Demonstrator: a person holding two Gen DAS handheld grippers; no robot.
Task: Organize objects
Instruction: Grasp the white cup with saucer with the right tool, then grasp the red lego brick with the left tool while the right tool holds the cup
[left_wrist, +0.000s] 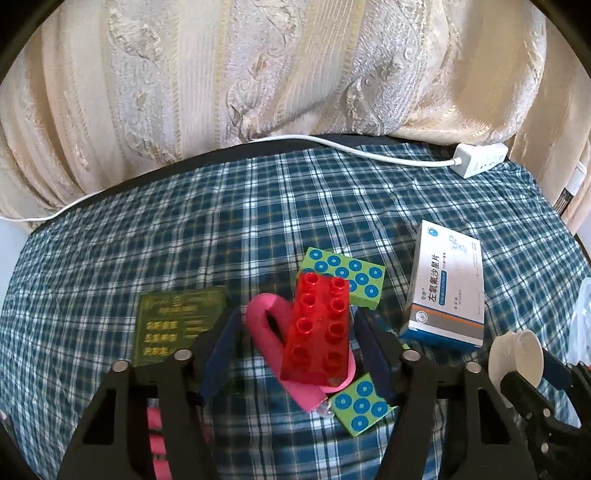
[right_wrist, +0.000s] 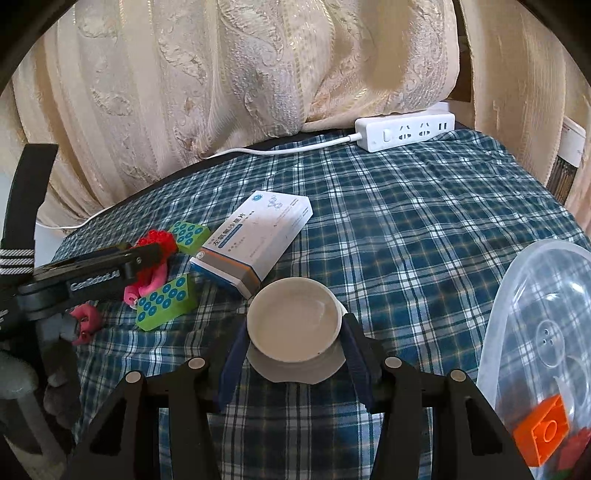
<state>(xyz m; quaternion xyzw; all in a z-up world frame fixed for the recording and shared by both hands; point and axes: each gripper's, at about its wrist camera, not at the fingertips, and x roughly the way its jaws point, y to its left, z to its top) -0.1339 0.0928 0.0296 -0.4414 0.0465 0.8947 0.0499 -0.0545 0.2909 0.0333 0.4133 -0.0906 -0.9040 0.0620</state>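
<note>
Red brick sits tilted on a pink loop, between the fingers of the left hand-held gripper; jaws part-spread, pads beside the brick w/ gaps showing both sides, no clear press. Two green dotted blocks flank it, one behind, one in front-right, both touching the pile. Green card lies flat just left. Medicine box near right, close to the far block. Tight cluster, little room on the right side; open plaid cloth left and toward the back.

Right hand-held gripper pinches a small white bowl, pads pressing on its sides, bowl lifted off the cloth or resting, can't tell. Clear plastic container near right, orange brick inside. Power strip at the far worktop edge by the curtain; wide free cloth between.
</note>
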